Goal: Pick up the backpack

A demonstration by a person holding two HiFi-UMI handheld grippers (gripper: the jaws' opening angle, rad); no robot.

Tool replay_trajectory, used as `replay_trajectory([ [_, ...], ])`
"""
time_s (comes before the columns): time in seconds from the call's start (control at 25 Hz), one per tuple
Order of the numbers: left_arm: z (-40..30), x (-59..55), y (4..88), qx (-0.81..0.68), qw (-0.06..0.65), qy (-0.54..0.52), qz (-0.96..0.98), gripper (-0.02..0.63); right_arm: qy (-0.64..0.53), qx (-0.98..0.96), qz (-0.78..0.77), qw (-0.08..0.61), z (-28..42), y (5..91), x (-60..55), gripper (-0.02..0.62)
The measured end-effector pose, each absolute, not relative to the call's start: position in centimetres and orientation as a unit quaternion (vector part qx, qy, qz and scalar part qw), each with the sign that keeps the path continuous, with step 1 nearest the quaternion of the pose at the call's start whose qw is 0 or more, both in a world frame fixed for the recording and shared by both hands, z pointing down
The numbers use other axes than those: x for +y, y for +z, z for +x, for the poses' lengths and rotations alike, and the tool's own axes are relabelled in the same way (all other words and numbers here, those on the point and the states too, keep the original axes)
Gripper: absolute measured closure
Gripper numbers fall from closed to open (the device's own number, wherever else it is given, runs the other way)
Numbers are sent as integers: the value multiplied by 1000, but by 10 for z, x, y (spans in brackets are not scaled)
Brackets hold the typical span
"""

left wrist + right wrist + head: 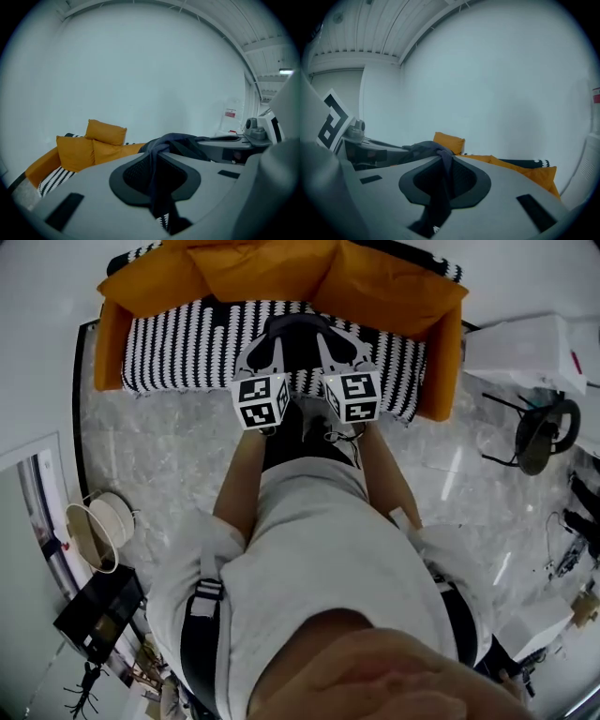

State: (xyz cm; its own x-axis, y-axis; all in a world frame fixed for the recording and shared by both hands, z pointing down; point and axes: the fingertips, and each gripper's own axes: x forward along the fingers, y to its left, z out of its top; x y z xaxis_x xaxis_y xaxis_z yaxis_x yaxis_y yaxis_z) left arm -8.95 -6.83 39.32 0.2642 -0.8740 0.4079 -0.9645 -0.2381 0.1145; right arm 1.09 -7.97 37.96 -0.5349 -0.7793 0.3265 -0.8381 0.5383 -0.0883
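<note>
Gripping with both tools at once: the left gripper [272,343] and right gripper [336,343] are sitting side by side at upper centre of the head view, marker cubes almost touching.

Left gripper view: the left gripper [157,176] is clamping its jaws together on a dark navy strip of the backpack [173,143]. The fabric is running up out of the jaws at lower centre, bunching just above them and trailing toward the right edge, where the other tool is showing.

Right gripper view: the right gripper [443,180] is likewise pinching a dark strip of the backpack [426,149] between closed jaws. The cloth is leading off to the left of the frame, toward the other tool.

Head view: the backpack [300,324] is showing only as a dark arch bridging the two tools. The rest is lying hidden under them, so I am not recording how it is hanging.

Background:
- The sofa [187,343] with the black-and-white striped seat is filling the upper part of the head view, directly beyond the tools.
- The orange cushions [262,268] are lining the sofa back. They are showing at left of centre in the left gripper view [105,132] and at centre in the right gripper view [449,142].
- The pale marbled floor [159,446] is stretching across the middle of the head view.
- The person in the white shirt [309,549] is reaching both arms forward from the lower half of the frame.
</note>
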Motion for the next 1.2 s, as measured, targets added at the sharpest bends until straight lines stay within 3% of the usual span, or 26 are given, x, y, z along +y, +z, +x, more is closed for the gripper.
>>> replay_trajectory([
  [1.2, -10, -33, 279, -563, 89, 59, 820, 558, 9, -845, 532, 55, 89, 257, -30, 531],
])
